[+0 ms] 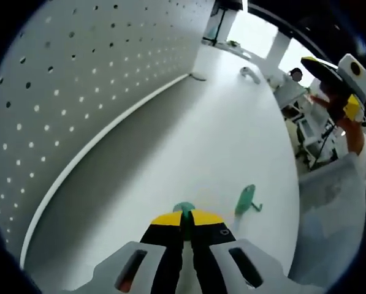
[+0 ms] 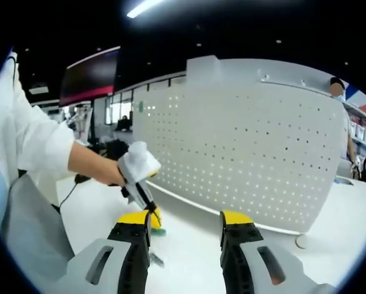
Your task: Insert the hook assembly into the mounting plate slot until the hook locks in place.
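Holding: left gripper (image 1: pixel 186 222) has its yellow-tipped jaws pressed together on a small green piece (image 1: pixel 184 208), of which just a rounded edge shows above the tips; what that piece is cannot be made out.
Hook assembly: a green part (image 1: pixel 246 200) with a thin prong lies flat on the white tabletop (image 1: pixel 219 122), just beside the left gripper's tips and near the tabletop's edge on the person's side.
Right gripper: right gripper (image 2: pixel 186 223) is raised above the tabletop, jaws spread wide with nothing between them.
Left gripper seen from the right gripper view: its tips point down at the tabletop with a bit of green under them, a person's hand (image 2: pixel 112 174) on the handle; its grasp is too small to read there.
Pegboard: a white perforated panel (image 2: pixel 250 153) stands upright along the tabletop's far edge.
Mounting plate: cannot be told apart; small pale items (image 1: pixel 250 73) at the tabletop's far end are too blurred to name.
Cut off: sleeve (image 2: pixel 29 141) at the view's margin.
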A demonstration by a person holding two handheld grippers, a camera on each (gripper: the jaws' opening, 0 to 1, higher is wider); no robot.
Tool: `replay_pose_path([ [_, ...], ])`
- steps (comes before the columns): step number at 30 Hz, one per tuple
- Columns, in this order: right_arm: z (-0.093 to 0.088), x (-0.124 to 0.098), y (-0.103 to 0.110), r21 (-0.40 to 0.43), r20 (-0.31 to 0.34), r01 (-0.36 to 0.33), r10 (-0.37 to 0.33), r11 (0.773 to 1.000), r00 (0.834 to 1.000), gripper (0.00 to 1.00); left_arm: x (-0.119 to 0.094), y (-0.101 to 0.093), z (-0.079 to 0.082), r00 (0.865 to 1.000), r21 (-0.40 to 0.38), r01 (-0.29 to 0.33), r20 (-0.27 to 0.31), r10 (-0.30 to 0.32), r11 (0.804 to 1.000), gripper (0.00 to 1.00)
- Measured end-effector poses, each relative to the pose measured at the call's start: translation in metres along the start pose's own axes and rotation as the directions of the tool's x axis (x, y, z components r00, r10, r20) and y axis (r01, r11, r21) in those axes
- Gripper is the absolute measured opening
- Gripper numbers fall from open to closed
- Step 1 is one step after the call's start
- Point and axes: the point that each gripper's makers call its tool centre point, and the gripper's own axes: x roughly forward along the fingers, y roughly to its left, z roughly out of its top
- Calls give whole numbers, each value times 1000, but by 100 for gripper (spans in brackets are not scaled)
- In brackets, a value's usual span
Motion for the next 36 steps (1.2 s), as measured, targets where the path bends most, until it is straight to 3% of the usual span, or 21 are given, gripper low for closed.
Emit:
replay_pose_path([
  [4, 3, 1, 1, -6, 2, -5, 5, 1000, 1000, 45, -4, -1, 1, 1000, 11, -7, 15, 7, 1000, 3],
  [15, 16, 10, 16, -42, 9, -48, 48, 998, 999, 44, -42, -6, 23, 986, 28, -27, 163, 22, 999, 3],
  [25, 26, 23, 35, -71, 12, -126, 127, 989, 992, 44, -85, -39, 33, 964, 182, -16, 263, -33, 983, 3],
  [29, 27, 30, 53, -80, 5, -213, 214, 974, 977, 43, -107, -58, 36, 946, 237, 12, 311, -88, 971, 3],
  [36, 21, 37, 95, -124, -47, -407, 405, 905, 913, 43, -138, -80, 32, 922, 279, 45, 358, -147, 959, 3],
])
